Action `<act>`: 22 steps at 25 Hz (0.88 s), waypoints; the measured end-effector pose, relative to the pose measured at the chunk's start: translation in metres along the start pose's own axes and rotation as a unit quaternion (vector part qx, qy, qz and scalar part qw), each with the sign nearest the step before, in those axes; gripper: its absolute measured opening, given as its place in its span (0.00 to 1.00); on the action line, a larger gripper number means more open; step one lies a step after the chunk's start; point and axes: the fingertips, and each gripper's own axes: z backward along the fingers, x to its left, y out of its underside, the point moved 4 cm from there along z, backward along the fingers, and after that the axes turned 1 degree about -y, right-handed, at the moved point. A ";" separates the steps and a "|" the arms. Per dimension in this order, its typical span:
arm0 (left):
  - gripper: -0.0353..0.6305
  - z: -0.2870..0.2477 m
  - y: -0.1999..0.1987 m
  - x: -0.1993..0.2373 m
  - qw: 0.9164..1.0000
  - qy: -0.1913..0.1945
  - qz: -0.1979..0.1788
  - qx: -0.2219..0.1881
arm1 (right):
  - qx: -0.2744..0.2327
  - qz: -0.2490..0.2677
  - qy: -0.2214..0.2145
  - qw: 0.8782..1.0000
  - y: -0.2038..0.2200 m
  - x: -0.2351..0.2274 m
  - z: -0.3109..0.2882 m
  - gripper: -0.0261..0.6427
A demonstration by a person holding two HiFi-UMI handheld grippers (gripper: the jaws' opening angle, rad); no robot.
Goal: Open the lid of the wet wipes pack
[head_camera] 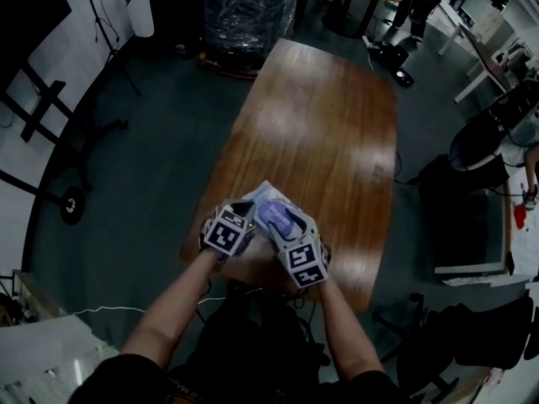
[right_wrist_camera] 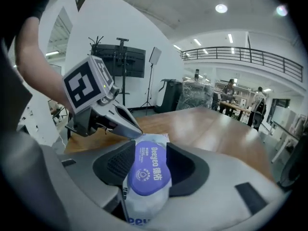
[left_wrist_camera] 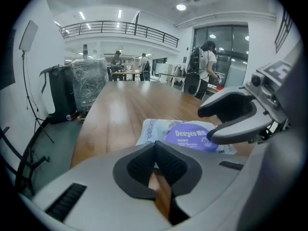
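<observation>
Two grippers met at the near end of the table (head_camera: 337, 116), where the pack (head_camera: 268, 211) lay flat on the wood between them, close to the near edge. Its purple lid (right_wrist_camera: 147, 170) faced up and looked shut, lying flush on the white wrapper, with print running across it.

The left gripper (left_wrist_camera: 155, 150) was closed. Its dark pads touched along their upper part, and only brown wood showed through the narrow slit below them. It pointed down toward one end of the pack, which lay just ahead of its jaws. In the right gripper view its tip reached the pack's far corner, touching it or just short of it; which of the two could not be told.

The right gripper (right_wrist_camera: 150, 147) stood open, its jaws spread to either side of the pack. The pack filled the gap between the pads, with the lid toward the camera. Whether either pad pressed on the wrapper was not clear. In the left gripper view one right jaw hung above the other, and the lower tip lay at the rim of the lid.

Both forearms (head_camera: 168, 318) came in bare from the bottom of the head view, one to each gripper. Beyond the far end of the table stood a bundle (head_camera: 248, 7) wrapped in clear film. Farther off, a person (left_wrist_camera: 207, 64) with a backpack stood near other tables.
</observation>
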 end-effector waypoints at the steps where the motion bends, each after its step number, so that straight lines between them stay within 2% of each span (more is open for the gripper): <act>1: 0.05 -0.002 0.001 0.000 1.000 0.001 0.000 0.004 | 0.004 0.013 -0.003 1.000 0.001 0.001 -0.004 0.36; 4: 0.05 -0.008 0.005 0.000 1.000 0.003 0.006 0.013 | 0.016 0.041 -0.010 0.999 0.003 0.005 -0.013 0.39; 8: 0.05 -0.012 0.008 -0.002 1.000 0.011 0.012 0.020 | 0.042 0.071 0.003 0.997 0.009 0.007 -0.022 0.44; 14: 0.05 -0.014 0.009 -0.002 0.999 0.018 0.017 0.026 | 0.039 0.109 0.010 0.993 0.010 0.011 -0.022 0.45; 22: 0.05 -0.014 0.009 -0.002 0.999 0.022 0.024 0.027 | 0.040 0.087 0.013 0.995 0.010 0.008 -0.020 0.47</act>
